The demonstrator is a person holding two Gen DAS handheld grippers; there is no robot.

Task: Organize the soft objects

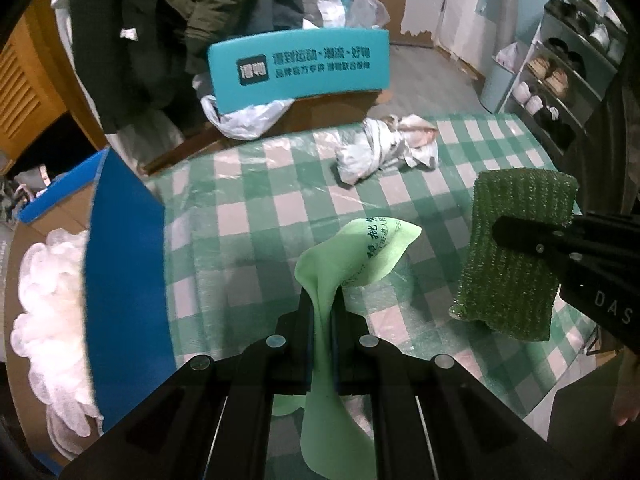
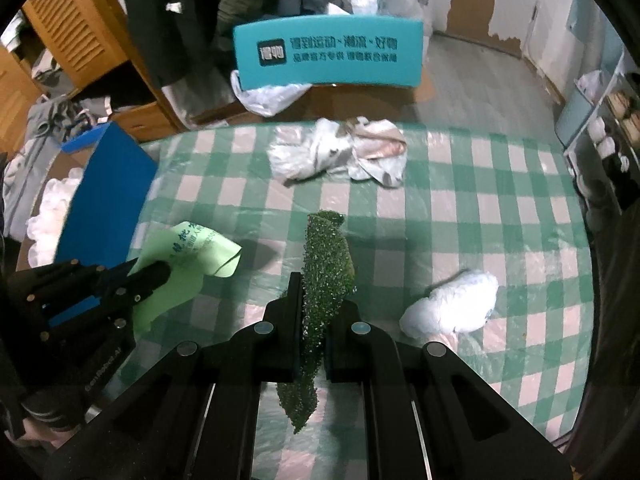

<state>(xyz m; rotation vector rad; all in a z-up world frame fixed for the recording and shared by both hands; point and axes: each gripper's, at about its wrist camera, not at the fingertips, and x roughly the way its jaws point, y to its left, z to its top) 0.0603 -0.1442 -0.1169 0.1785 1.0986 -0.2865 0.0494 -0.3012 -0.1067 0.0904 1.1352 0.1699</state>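
Observation:
My left gripper (image 1: 323, 300) is shut on a thin light green cloth (image 1: 360, 256) with printed writing, lifted above the green-checked table (image 1: 256, 200); the same left gripper (image 2: 160, 274) and light green cloth (image 2: 192, 256) show at the left of the right wrist view. My right gripper (image 2: 316, 300) is shut on a dark green scrubbing pad (image 2: 326, 256), held edge-on off the table. In the left wrist view that scrubbing pad (image 1: 516, 248) hangs at the right with the right gripper (image 1: 504, 232) clamped on it.
A crumpled white and pink cloth (image 2: 340, 152) lies at the table's far side. A white fluffy bundle (image 2: 452, 304) sits near the right. A blue cardboard box (image 1: 124, 272) with white puffy material (image 1: 52, 304) inside stands at the left. A teal chair back (image 1: 300, 64) is behind.

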